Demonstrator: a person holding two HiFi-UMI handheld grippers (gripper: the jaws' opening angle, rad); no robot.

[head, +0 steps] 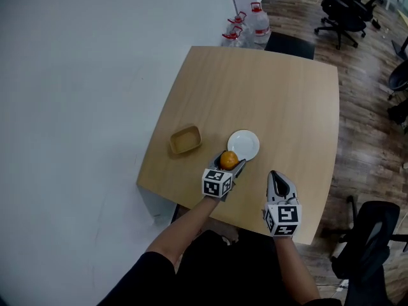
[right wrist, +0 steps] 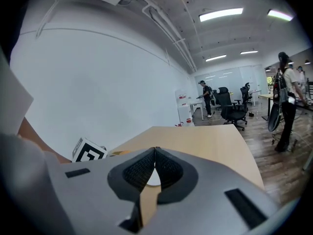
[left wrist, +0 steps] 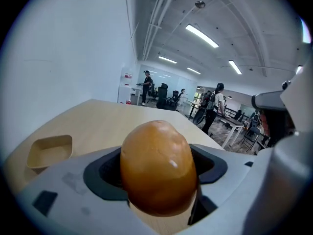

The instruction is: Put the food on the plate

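We see left gripper (head: 232,161) pinching food (left wrist: 157,168), round and orange, over table (head: 280,94) near front edge, just beside plate (head: 245,144). Right gripper (right wrist: 155,152) pressed together, empty, over front edge. Tray (head: 185,139) nearer left edge.

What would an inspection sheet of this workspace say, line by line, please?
Surface: wooden table, no spills seen.
Job's things: orange food held in the left claw, by the near rim of the white plate, not yet on it; the plate is empty.
Clutter: empty tan tray, left of the plate.
Grippers: left claw shut on the food; right claw shut, empty.
Cables: nothing seen.
Surroundings: white wall; water bottles on the floor beyond the table; office chairs; people far off.
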